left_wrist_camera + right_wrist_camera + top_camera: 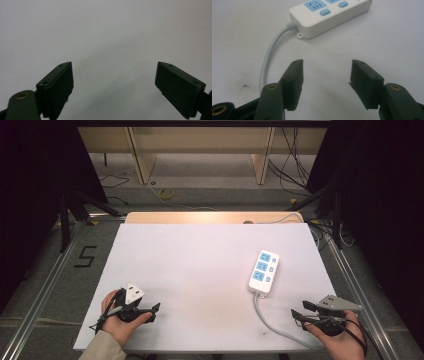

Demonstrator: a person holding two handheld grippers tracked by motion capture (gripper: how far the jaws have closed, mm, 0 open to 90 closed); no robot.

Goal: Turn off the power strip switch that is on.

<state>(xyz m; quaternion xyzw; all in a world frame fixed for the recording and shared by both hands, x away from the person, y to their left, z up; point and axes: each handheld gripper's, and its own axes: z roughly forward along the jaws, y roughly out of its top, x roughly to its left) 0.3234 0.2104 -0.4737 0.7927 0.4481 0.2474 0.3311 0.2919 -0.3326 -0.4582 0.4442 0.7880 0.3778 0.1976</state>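
1. The left gripper [150,311] rests low over the near left part of the white bench [200,270], held in the person's left hand [117,317], which comes in from the bottom edge with a beige sleeve [102,347] behind it.
2. The left hand wraps the gripper's body from below, and the jaws point to the right across the bench, toward its middle.
3. In the left gripper view the two black jaws stand wide apart, released, with only bare white bench surface between and beyond them.
4. The right gripper [299,310] sits near the bench's near right corner, held in the person's right hand [337,337]; its jaws point left and slightly away from the person.
5. A grey three-cornered plate tops the right gripper, and a dark cable trails back over the right hand.
6. In the right gripper view [325,75] the jaws are spread open and hold nothing.
7. The power strip [264,271], white with blue sockets and blue switches, lies flat on the right half of the bench, its long side running away from the person.
8. Its grey cord [272,325] leaves the near end and curves toward the near edge, passing just left of the right gripper's jaws.
9. The power strip lies ahead of the right gripper, apart from it, and well apart from the left gripper.
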